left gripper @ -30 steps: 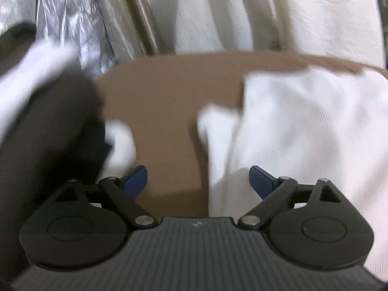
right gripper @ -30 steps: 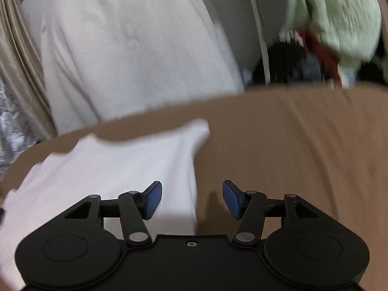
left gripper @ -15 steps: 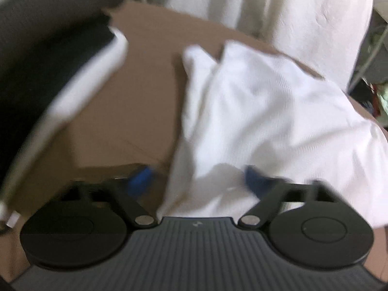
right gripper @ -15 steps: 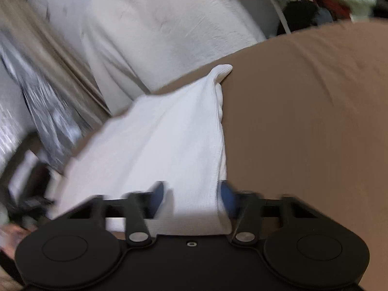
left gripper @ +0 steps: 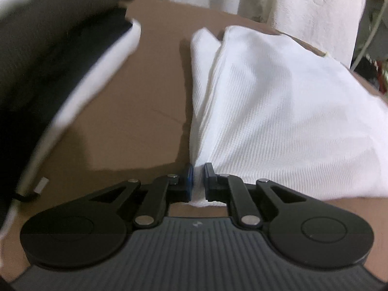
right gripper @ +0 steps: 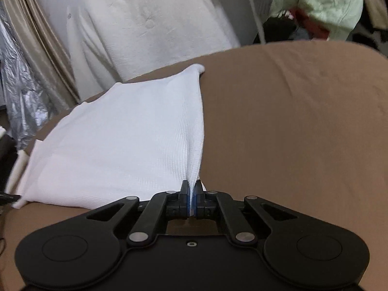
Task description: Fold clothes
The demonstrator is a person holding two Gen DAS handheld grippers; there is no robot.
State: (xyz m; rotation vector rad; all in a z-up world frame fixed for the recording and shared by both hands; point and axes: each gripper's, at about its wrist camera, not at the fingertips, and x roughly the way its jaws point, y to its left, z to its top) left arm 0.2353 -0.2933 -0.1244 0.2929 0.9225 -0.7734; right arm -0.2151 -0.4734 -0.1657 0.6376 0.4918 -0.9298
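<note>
On brown sheet (right gripper: 291, 121): left gripper (left gripper: 198, 181) and right gripper (right gripper: 192, 201) each pinch white garment (right gripper: 121, 140) near corners; thin bites may slip if pulled unevenly.

Left gripper (left gripper: 198, 169) low over the surface, blue-padded fingers pinched nearly together on a white cloth (left gripper: 278, 101) corner, linkage arms drawn inward; right gripper (right gripper: 192, 195) likewise clamped tight on the cloth's near edge, fingers upright, pointing forward

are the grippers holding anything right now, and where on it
Both hold the white garment: the left gripper pinches its near left corner, the right gripper its near right corner.
</note>
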